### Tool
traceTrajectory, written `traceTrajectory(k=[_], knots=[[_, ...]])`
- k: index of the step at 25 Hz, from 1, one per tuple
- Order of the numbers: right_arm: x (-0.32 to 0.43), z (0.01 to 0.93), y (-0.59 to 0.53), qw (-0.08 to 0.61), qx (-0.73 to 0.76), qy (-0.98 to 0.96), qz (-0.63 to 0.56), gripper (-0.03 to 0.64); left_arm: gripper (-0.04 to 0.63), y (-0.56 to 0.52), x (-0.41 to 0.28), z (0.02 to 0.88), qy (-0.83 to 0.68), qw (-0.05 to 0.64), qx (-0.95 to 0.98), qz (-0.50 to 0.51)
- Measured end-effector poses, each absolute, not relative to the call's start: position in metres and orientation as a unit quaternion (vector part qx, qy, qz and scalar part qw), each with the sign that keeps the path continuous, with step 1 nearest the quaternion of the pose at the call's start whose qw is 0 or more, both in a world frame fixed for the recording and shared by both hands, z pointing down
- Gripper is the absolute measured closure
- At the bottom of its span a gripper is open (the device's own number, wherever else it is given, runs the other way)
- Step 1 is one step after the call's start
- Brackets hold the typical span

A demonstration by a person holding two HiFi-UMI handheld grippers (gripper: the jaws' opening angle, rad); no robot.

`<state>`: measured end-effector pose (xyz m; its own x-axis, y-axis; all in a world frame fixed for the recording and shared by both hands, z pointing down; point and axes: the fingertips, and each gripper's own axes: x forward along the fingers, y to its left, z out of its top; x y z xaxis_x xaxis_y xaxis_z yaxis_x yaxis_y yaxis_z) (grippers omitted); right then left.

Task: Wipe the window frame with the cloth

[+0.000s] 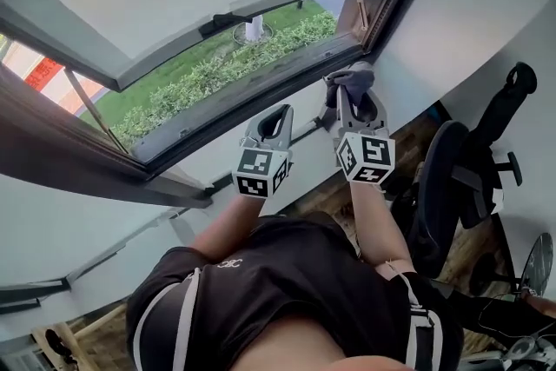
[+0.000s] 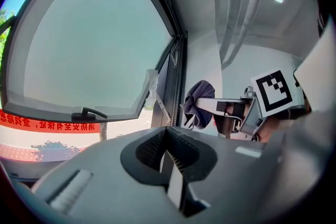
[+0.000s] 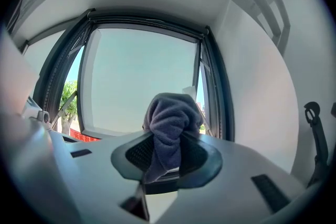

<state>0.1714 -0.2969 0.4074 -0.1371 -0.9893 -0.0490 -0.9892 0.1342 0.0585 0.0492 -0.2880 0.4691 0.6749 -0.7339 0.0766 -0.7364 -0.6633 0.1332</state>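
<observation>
The right gripper (image 3: 160, 159) clamps the cloth (image 3: 169, 122) mid-bunch. Its soft, light wad bulges ahead of the jaws and should mould to the frame (image 1: 243, 96). The left gripper (image 2: 168, 159) is closed and empty.

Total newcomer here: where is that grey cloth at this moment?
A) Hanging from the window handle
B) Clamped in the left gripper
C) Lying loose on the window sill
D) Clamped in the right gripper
D: the right gripper view shows the cloth pinched between the jaws of the right gripper, bunched up above them, while the left gripper has its jaws together with nothing between them.
</observation>
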Motion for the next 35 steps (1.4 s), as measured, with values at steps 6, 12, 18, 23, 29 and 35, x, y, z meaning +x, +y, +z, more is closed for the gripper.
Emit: traceTrajectory(k=[6,12,18,23,29,35], knots=[[0.184,0.395,-0.320,-0.008,0.661,-0.749,-0.047,0.506,0.586,-0.308,0.058,0.457,-0.402,0.065,0.913,0.003],[0.211,0.354,-0.353,-0.026,0.678,-0.731,-0.076,0.506,0.586,-0.321,0.063,0.448,-0.404,0.060,0.913,-0.008],[0.247,0.306,-0.387,-0.052,0.710,-0.697,-0.086,0.506,0.586,-0.325,0.053,0.454,-0.417,0.070,0.906,-0.014],[0.256,0.268,-0.412,-0.057,0.723,-0.679,-0.112,0.506,0.586,-0.328,0.041,0.456,-0.426,0.076,0.901,-0.020],[0.272,0.227,-0.432,-0.044,0.736,-0.660,-0.145,0.506,0.586,-0.328,0.037,0.463,-0.428,0.086,0.899,-0.020],[0.289,0.191,-0.447,-0.029,0.737,-0.653,-0.173,0.506,0.586,-0.327,0.041,0.464,-0.428,0.088,0.899,-0.022]])
